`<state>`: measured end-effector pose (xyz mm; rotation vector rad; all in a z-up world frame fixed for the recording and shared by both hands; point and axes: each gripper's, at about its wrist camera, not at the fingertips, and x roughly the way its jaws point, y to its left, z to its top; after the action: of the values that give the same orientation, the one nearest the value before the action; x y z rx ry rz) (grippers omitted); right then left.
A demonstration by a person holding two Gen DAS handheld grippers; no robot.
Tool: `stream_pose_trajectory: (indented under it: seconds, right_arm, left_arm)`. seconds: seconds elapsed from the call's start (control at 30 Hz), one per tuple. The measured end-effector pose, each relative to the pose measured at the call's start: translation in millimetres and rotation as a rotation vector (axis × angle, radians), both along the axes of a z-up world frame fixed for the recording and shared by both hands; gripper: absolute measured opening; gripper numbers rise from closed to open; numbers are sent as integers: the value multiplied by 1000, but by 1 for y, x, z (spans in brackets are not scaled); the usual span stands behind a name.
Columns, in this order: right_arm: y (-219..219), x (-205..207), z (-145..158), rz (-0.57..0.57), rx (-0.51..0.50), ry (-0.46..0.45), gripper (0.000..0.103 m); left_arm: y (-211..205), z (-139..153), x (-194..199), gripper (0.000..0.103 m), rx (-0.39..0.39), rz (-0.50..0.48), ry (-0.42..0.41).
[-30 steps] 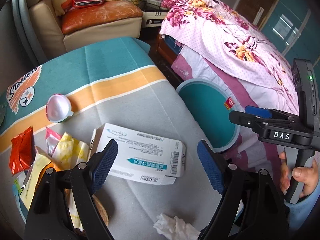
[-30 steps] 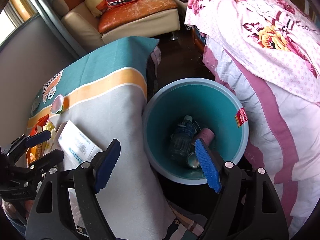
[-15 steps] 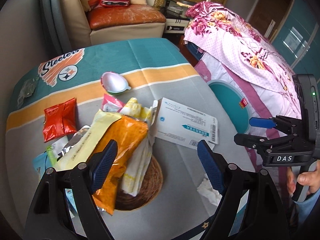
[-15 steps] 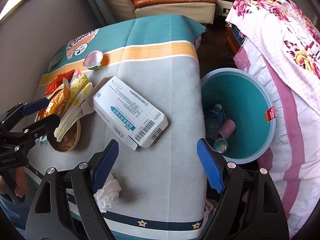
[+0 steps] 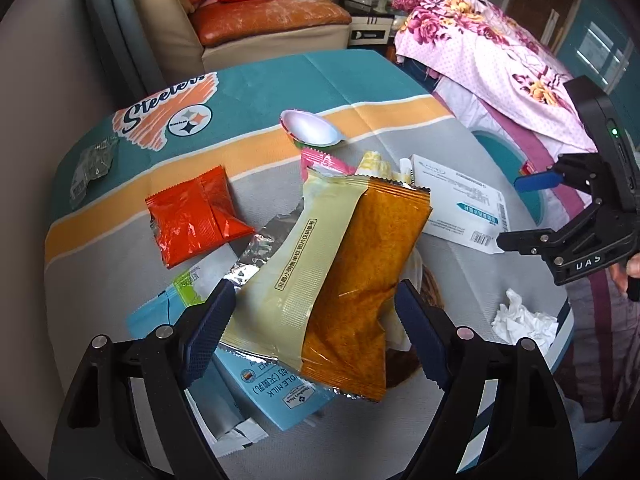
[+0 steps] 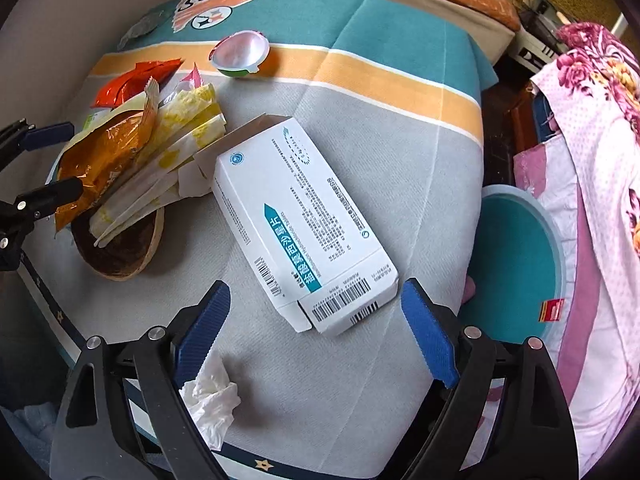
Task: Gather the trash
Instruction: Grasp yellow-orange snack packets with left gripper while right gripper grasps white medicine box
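A: Left wrist view: the left gripper (image 5: 314, 330) gapes wide and empty over the orange wrapper (image 5: 360, 280); red packet (image 5: 192, 214) and tissue (image 5: 524, 320) remain uncollected.

B: Right wrist view: the right gripper (image 6: 316, 332), jaws just widened and empty, hangs above the white box (image 6: 296, 220). The bin (image 6: 516, 264) sits below the table edge (image 6: 476, 184), with clear room between.

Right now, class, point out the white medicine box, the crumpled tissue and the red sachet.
white medicine box (image 6: 304, 220), right wrist view, middle of its printed top face.
crumpled tissue (image 6: 210, 400), right wrist view, centre of the wad.
red sachet (image 5: 192, 214), left wrist view, middle of the packet.
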<state>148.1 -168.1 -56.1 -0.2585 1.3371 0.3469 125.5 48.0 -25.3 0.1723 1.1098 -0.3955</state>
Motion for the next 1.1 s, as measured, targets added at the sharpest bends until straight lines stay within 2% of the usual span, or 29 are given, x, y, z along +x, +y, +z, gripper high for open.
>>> stream_pose_trajectory:
  seconds: [0.1, 0.2, 0.33, 0.43, 0.63, 0.7, 0.83, 0.93, 1.1]
  right_arm:
    - [6, 14, -6, 47, -1, 25, 84]
    - [14, 27, -13, 91, -4, 50, 84]
    - [23, 37, -23, 136, 1, 84, 84]
    - [28, 42, -33, 154, -12, 98, 84]
    - [33, 38, -37, 162, -19, 69, 83]
    - [35, 32, -36, 171, -28, 54, 78]
    - [36, 21, -29, 162, -16, 40, 66]
    - [31, 15, -24, 126, 7, 42, 64]
    - [12, 3, -8, 53, 71, 28, 63]
  left_arm:
    - [0, -6, 7, 83, -13, -45, 33]
    - [-3, -13, 9, 91, -13, -75, 61]
    - [-3, -20, 10, 92, -60, -101, 95]
    - [-2, -21, 12, 92, -65, -103, 89]
    - [-5, -22, 14, 92, -69, -115, 80]
    - [-8, -21, 12, 92, -85, -127, 84]
    - [-14, -22, 5, 81, -78, -138, 65]
    - [-15, -20, 0, 73, -74, -125, 52]
    - [-4, -9, -5, 70, -120, -72, 49]
